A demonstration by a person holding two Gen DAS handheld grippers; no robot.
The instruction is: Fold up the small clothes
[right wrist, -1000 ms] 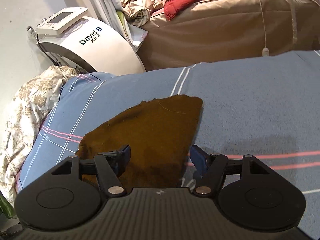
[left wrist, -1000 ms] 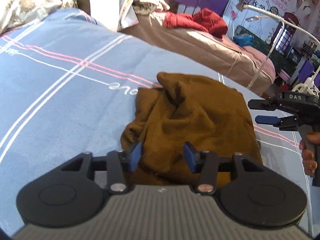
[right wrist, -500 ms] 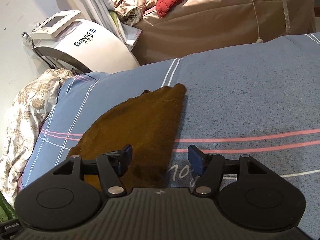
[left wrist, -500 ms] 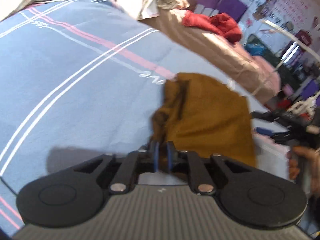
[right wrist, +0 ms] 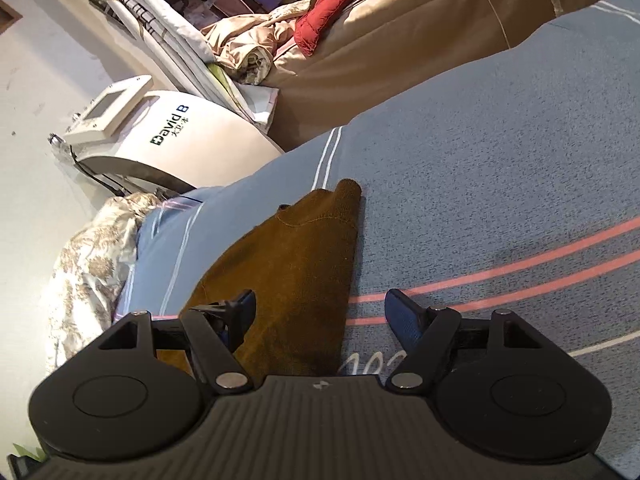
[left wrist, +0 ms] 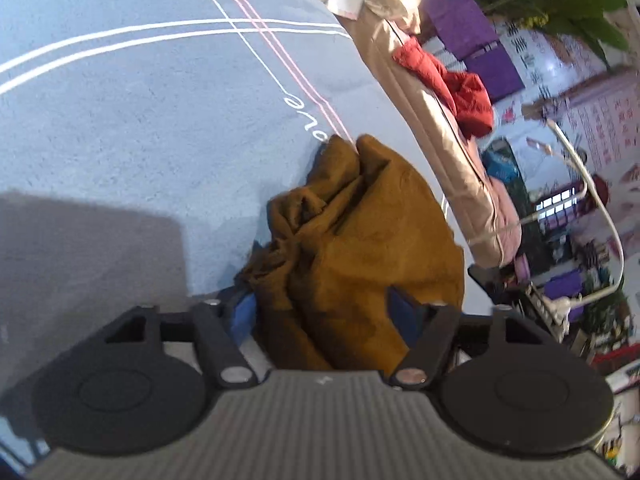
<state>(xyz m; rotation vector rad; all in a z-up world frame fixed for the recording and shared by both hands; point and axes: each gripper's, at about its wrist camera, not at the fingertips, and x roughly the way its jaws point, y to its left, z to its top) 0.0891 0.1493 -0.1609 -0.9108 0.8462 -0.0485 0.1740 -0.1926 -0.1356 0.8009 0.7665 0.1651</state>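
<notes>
A brown small garment lies on the blue striped bed cover, its left side bunched into folds. My left gripper hangs low over its near end. The jaws are opening, with the cloth lying between the blue pads and not pinched. In the right wrist view the same garment lies flat, tapering to a far corner. My right gripper stands open over its near right edge. The left pad is above the cloth and the right pad above the bed cover.
A tan covered bed with a red jacket stands beyond the blue cover. A white machine and a floral quilt sit at the left. A white lamp arm and clutter fill the right side.
The left gripper closed narrowly at the garment's near left edge, then spread again and rolled; the cloth's left side is now more bunched. The right gripper sank closer to the garment and stayed open.
</notes>
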